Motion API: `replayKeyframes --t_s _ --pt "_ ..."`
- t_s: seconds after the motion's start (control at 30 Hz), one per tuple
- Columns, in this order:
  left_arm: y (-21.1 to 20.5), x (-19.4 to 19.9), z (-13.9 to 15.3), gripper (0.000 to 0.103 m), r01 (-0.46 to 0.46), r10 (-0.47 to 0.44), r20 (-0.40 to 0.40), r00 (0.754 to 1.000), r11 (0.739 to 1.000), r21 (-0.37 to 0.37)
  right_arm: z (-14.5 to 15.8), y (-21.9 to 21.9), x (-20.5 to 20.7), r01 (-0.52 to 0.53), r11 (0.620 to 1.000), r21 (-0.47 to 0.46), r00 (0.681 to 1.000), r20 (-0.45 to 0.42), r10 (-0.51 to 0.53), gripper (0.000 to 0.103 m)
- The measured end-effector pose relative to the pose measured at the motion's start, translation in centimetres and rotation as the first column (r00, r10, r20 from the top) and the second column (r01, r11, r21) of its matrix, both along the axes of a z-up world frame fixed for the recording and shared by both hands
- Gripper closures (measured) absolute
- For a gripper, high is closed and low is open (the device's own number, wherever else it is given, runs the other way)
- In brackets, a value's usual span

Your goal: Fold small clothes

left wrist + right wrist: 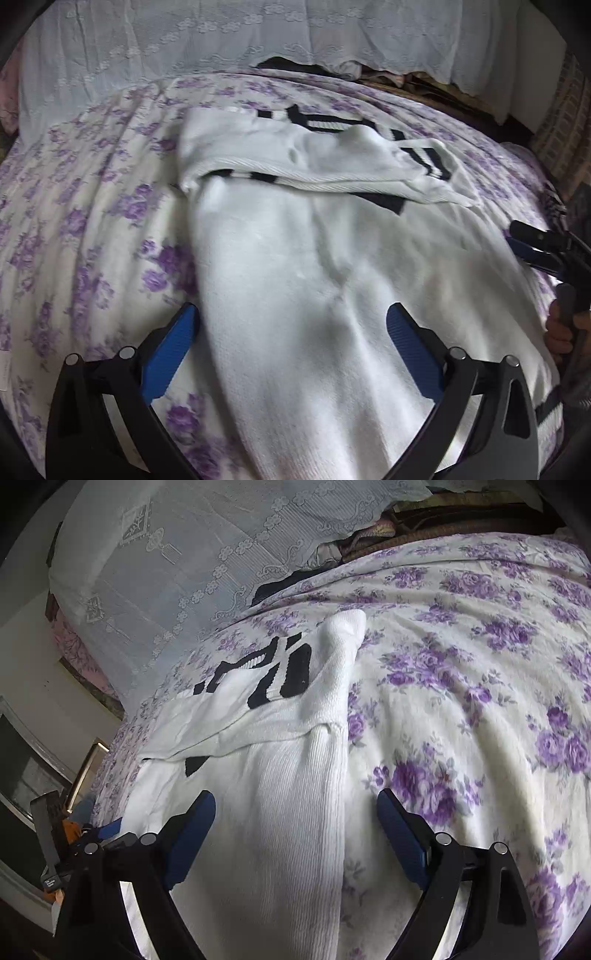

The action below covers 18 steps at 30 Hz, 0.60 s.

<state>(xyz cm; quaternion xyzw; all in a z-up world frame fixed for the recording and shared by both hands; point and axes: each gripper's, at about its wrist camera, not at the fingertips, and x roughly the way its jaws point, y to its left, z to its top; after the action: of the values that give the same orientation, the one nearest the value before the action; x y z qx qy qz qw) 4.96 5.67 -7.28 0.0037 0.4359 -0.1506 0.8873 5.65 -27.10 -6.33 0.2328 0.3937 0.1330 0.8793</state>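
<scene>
Both tools spread wide, gripping nothing: left tool (291, 343) and right tool (295, 834) straddle opposite edges of white sweater (295, 258), lying partly folded on floral bedspread (92, 221), apparently lining up a fold.

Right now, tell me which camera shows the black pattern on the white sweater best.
The right wrist view. There the black pattern lies unobstructed on the white sweater, its thick strokes clear. In the left wrist view the black pattern is farther off and partly covered by a fold, so only scattered pieces show.
</scene>
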Motion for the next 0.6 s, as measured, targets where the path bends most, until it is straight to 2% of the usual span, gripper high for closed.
replayKeyframes --t_s 0.1,0.23,0.33,0.6 --pt "0.1 -0.6 0.0 0.004 0.058 -0.059 -0.019 0.998 0.996 -0.070 -0.2 -0.2 -0.8 -0.015 0.999 0.037 1.000 -0.006 0.016 0.013" --pt "0.9 -1.1 -0.3 0.004 0.123 -0.144 -0.073 0.987 0.963 -0.240 -0.5 -0.2 -2.4 -0.052 0.994 0.100 0.998 -0.011 0.054 0.013" --pt "1.2 -1.2 -0.7 0.004 0.145 -0.190 -0.108 0.976 0.933 -0.328 -0.5 0.0 -3.7 -0.098 0.985 0.144 0.995 -0.009 0.100 0.013" --pt "0.6 -3.9 -1.0 0.005 0.210 -0.284 -0.133 0.950 0.892 -0.401 -0.4 0.4 -7.1 -0.206 0.948 0.244 0.978 0.013 0.209 0.014"
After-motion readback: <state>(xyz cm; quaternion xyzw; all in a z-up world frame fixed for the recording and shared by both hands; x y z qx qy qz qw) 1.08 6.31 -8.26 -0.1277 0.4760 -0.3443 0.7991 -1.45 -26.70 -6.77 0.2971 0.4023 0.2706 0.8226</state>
